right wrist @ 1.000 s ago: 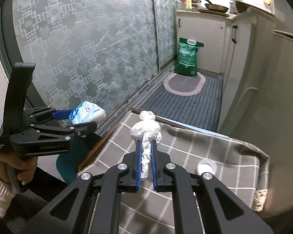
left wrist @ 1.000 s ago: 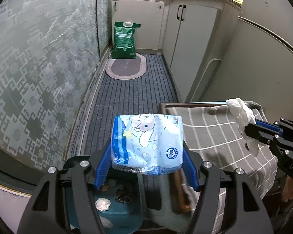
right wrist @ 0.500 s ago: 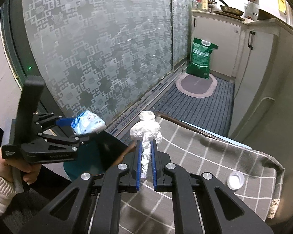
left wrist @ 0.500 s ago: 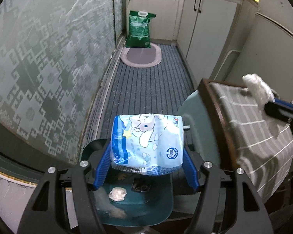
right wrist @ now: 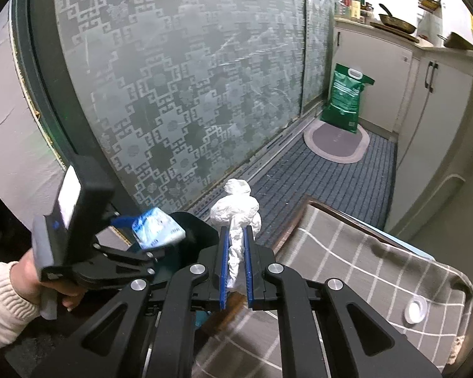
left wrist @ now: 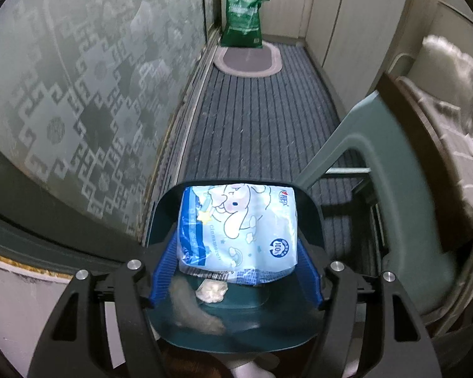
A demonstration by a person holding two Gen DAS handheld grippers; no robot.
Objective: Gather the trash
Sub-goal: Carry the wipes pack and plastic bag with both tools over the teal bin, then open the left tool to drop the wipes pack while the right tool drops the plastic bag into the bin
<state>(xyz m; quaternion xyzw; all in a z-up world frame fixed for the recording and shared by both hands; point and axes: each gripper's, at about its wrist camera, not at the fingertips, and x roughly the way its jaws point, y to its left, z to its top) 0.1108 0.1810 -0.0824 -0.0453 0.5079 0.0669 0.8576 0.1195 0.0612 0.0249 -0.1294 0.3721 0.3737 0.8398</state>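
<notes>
left claw [left wrist: 238,249] grips a blue-and-white tissue pack [left wrist: 238,230] printed with a cartoon dog, its ribbed blue pads [left wrist: 165,264] pressed against the pack's two sides. directly under the pack, below the fingertips, sits a dark teal trash bin [left wrist: 236,324] with its black lid [left wrist: 170,208] tipped up behind the pack; inside it, just beneath the pack's lower edge, lie a small crumpled white wad [left wrist: 212,289] and a blurred grey scrap [left wrist: 189,305]. to the claw's right stands a teal plastic chair [left wrist: 391,189], and beyond that the edge of a table under a grey checked cloth [left wrist: 451,145].

right claw [right wrist: 235,261] is clamped shut on a twisted white tissue [right wrist: 236,214], which sticks up past its blue pads [right wrist: 224,261]. just to its left, the left claw [right wrist: 142,236] and its pack [right wrist: 157,227] hang over the bin [right wrist: 192,230], with a hand [right wrist: 52,280] in a cream knit sleeve [right wrist: 3,302] on the handle. to the right claw's right, near the cloth's [right wrist: 347,271] far corner, rests a small white cap [right wrist: 415,308]. ahead of both claws are a striped floor mat [left wrist: 261,110], an oval rug [left wrist: 247,60] and a green bag [left wrist: 244,17].
</notes>
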